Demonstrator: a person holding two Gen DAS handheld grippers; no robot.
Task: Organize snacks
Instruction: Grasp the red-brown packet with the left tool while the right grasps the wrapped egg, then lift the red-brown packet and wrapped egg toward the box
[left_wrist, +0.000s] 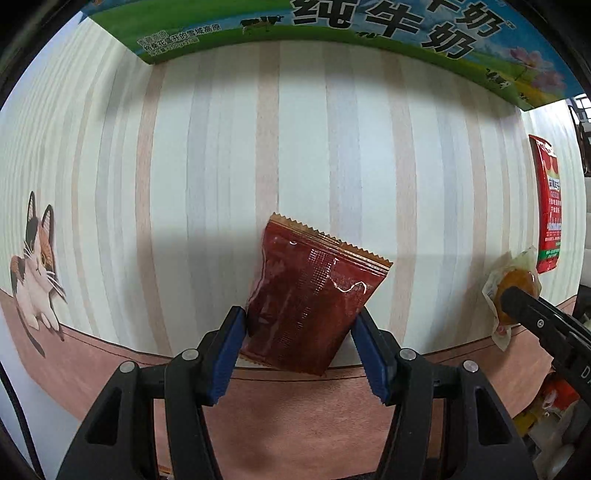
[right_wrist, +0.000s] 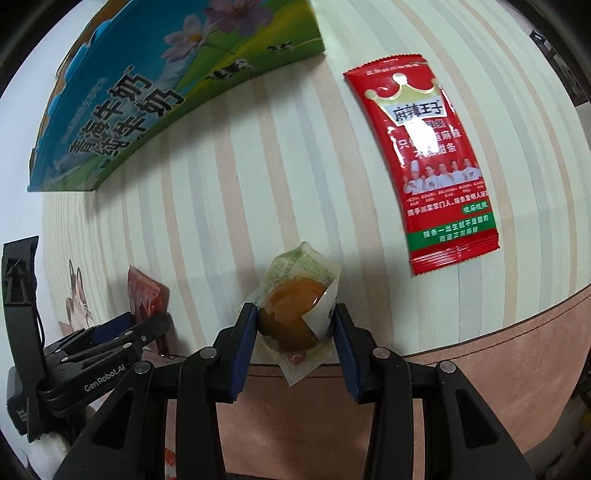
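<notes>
Left wrist view: left gripper (left_wrist: 299, 332) is pointing down at the tabletop (left_wrist: 424, 184), a striped cloth with a cat print (left_wrist: 35, 266). Its blue fingers (left_wrist: 229, 354) are clamping a dark red snack packet (left_wrist: 314, 295) by its lower sides; the packet's serrated top edge is sticking out ahead of the fingers. A milk carton box (left_wrist: 332, 33) is standing along the far edge. At far right the right gripper's black finger is covering part of a clear egg packet (left_wrist: 513, 291), and a red spicy-strip packet (left_wrist: 548, 206) is showing only as a thin sliver.

Right wrist view: right gripper (right_wrist: 295, 328) is clamping the egg packet (right_wrist: 295, 317), fingers (right_wrist: 245, 343) pressing on both sides of the brown egg inside; the clear wrapper is spilling out above and below. Here the red spicy-strip packet (right_wrist: 428, 162) is showing in full, lying flat on the tabletop (right_wrist: 240, 206), well apart from the egg packet. The milk carton box (right_wrist: 147, 85) is sitting at upper left. The left gripper (right_wrist: 147, 321) is appearing side-on at lower left, with only a corner of the dark red snack packet (right_wrist: 146, 291) visible beyond it.
</notes>
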